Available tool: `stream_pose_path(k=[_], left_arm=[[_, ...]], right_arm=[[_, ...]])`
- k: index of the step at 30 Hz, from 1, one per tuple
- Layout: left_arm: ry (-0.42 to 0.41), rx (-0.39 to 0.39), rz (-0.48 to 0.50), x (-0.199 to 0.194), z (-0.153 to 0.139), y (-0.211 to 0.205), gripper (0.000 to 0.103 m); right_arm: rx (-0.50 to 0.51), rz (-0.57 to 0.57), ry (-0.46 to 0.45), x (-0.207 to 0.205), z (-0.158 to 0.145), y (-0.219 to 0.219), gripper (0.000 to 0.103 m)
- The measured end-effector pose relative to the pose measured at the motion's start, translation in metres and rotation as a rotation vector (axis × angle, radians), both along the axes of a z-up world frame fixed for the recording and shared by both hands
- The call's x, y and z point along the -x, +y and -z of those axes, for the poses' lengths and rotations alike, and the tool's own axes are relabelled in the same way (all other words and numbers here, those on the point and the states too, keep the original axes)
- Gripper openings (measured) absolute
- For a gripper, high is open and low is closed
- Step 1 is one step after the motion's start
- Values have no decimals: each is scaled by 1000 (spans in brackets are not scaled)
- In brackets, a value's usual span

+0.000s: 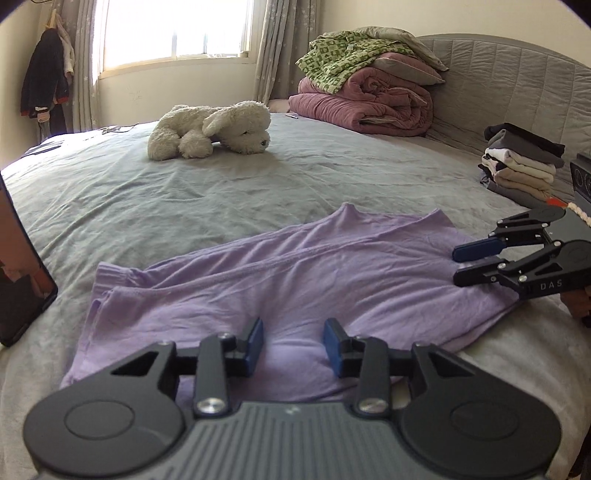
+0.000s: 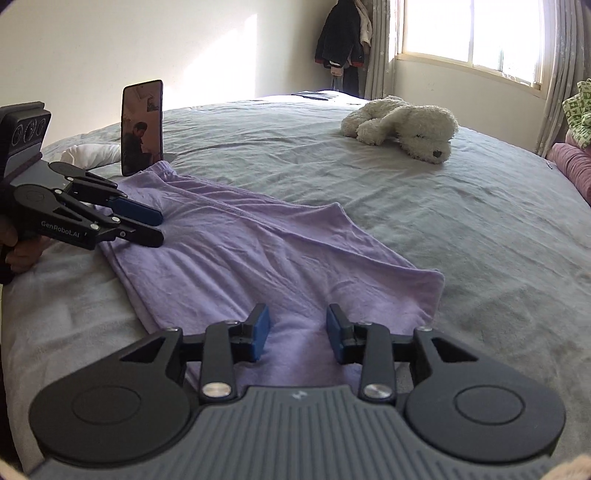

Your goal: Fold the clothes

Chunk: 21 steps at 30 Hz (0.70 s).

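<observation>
While the lilac garment (image 1: 295,273) lies flat on the bed (image 1: 184,192), long axis running from left gripper (image 1: 293,347) to right gripper (image 2: 297,332), each hovers over its own end, jaws apart and empty.

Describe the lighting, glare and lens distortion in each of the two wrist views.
Left wrist view: the window is blown out white, daylight falls softly on the grey bed sheet, and the fisheye bends the bed edge with dark corners. Right wrist view: the window glares too, a sun patch brightens the wall, the lilac garment looks sharp, and the frame bulges likewise.
</observation>
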<state>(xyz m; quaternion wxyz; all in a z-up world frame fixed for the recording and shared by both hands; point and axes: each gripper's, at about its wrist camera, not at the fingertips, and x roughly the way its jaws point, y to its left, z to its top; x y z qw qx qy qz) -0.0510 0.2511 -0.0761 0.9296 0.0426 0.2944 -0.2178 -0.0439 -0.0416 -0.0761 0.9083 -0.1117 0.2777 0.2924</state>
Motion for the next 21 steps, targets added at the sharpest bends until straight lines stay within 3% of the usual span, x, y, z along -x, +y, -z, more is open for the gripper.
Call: stream_pose_path(k=[7, 10, 14, 21], left_arm=[[-8, -50, -30, 18, -3, 26, 47], [18, -10, -67, 18, -6, 35, 48], [25, -4, -94, 20, -13, 24, 49], [-43, -59, 44, 34, -19, -40, 50]], right_arm=[[13, -17, -12, 23, 0, -35, 46], [-12, 15, 12, 30, 0, -53, 48], [-170, 81, 150, 26, -7, -76, 48], [-489, 139, 448, 10, -9, -101, 48]])
